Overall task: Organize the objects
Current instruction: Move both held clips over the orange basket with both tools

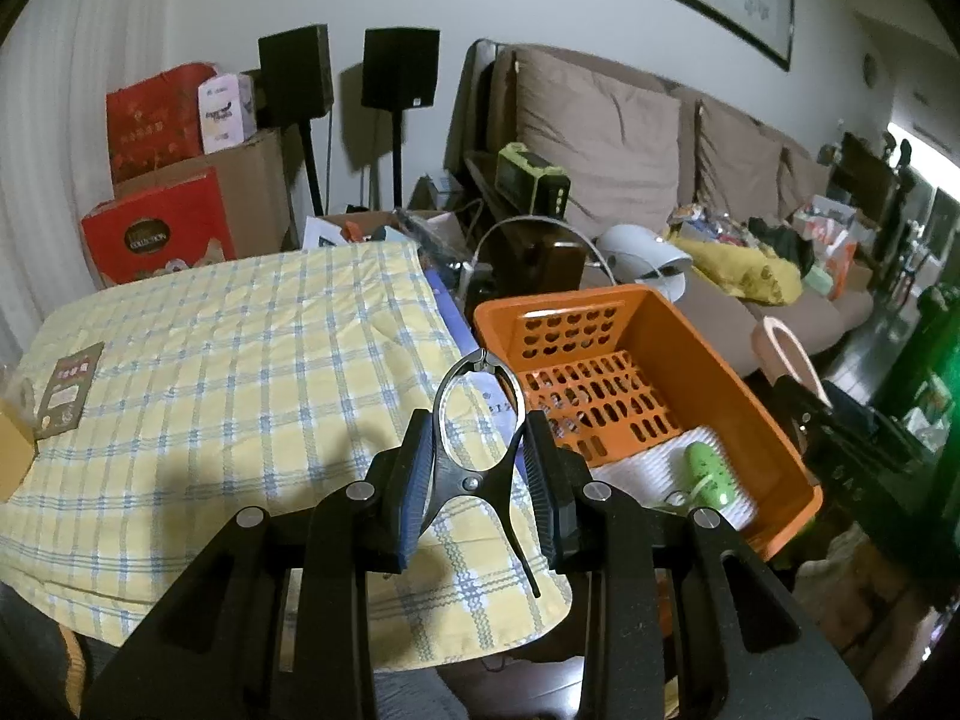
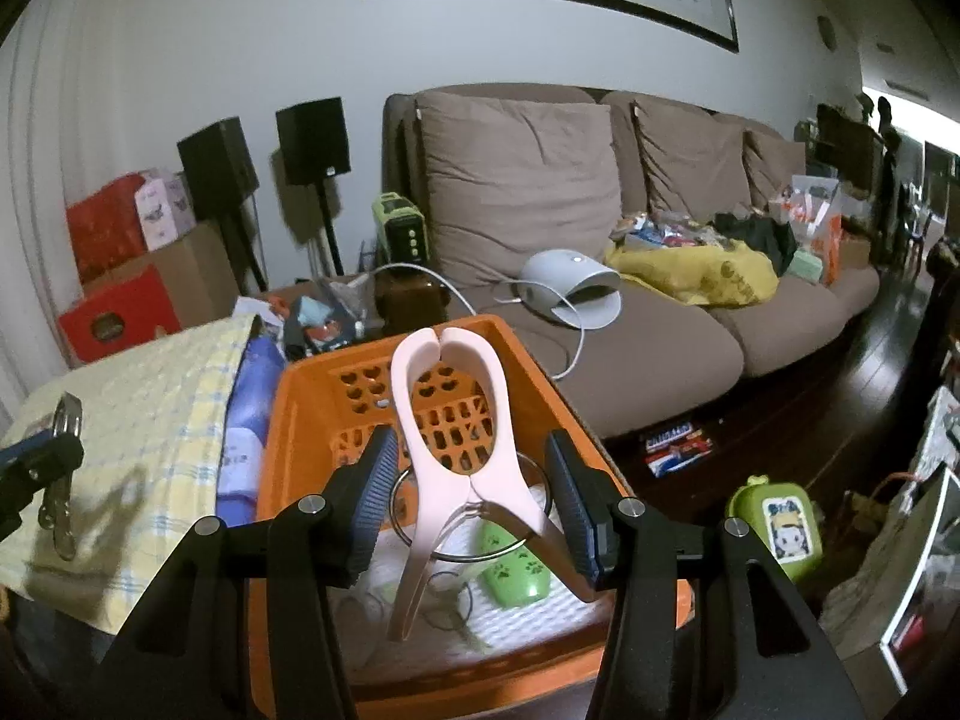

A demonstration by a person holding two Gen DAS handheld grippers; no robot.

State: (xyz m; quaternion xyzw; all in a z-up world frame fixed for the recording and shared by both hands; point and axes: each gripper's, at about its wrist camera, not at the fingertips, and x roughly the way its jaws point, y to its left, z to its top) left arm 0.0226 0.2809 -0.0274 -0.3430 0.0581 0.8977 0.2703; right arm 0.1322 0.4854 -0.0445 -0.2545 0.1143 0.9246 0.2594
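My left gripper (image 1: 479,438) is shut on a black spring clip (image 1: 474,420), held above a yellow checked cloth (image 1: 228,372) on the table. To its right stands an orange perforated basket (image 1: 708,372). My right gripper (image 2: 471,444) is shut on a pink spring clip (image 2: 456,420), which hangs over the orange basket (image 2: 300,420). Inside the basket lie a green paw-print object (image 2: 513,564) and a white ribbed mat (image 2: 540,618). The pink clip (image 1: 786,354) also shows at the right of the left wrist view, and the left gripper (image 2: 42,468) at the left edge of the right wrist view.
A brown sofa (image 2: 660,348) behind the basket carries a white device (image 2: 570,288), a yellow bag (image 2: 708,276) and clutter. Speakers on stands (image 1: 396,72) and red boxes (image 1: 162,228) stand at the back left. A green case (image 2: 774,528) lies on the dark floor, right.
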